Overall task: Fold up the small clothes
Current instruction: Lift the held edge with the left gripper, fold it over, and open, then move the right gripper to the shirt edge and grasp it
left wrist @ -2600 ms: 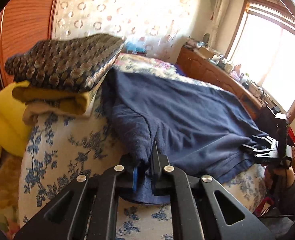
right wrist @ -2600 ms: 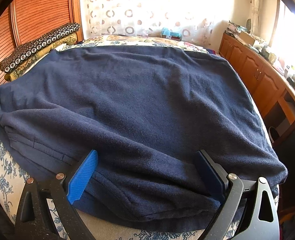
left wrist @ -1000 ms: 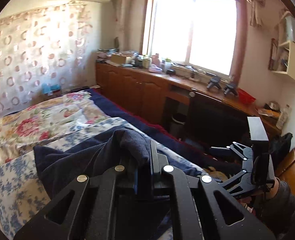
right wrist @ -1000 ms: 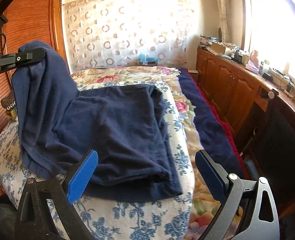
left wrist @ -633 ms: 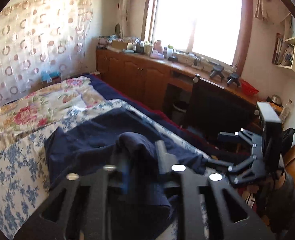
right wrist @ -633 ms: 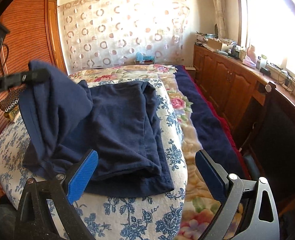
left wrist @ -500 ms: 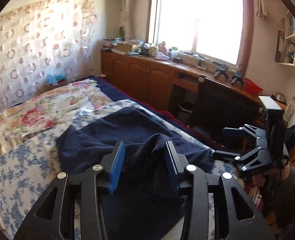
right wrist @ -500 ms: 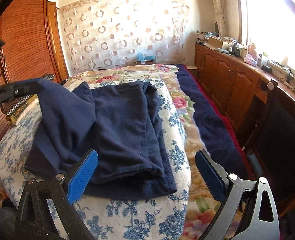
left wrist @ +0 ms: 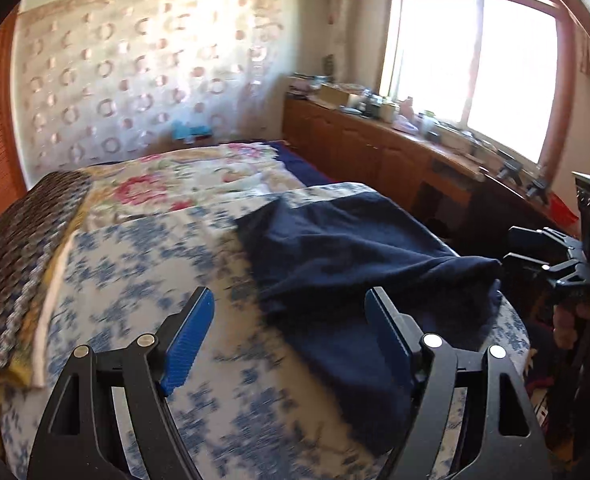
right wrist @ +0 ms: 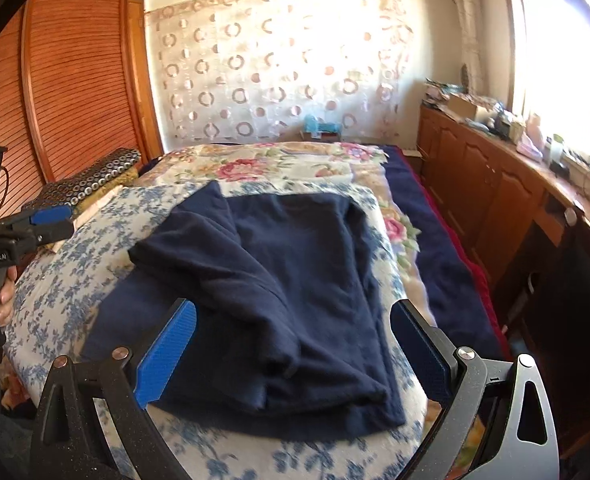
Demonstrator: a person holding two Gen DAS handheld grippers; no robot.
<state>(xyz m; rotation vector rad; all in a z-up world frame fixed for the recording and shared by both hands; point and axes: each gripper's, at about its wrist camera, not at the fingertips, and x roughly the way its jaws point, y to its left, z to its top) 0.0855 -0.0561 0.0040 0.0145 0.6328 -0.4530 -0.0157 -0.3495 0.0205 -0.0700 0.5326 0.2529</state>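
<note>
The left hand-held gripper has its jaws spreading apart, wide already, with nothing pinched between the blue pads. It hangs over the near left part of the bed; the right jaw stands in front of the near edge of the dark blue garment, and whether it touches the cloth cannot be told. The right hand-held gripper is wide open and empty, above the near edge of the same garment. The garment lies partly folded on the blue-flowered quilt, one flap laid over from the left across its middle. A stack of folded blankets sits at the far left of the bed. In the right wrist view, a hand grips the left gripper's handle.
</note>
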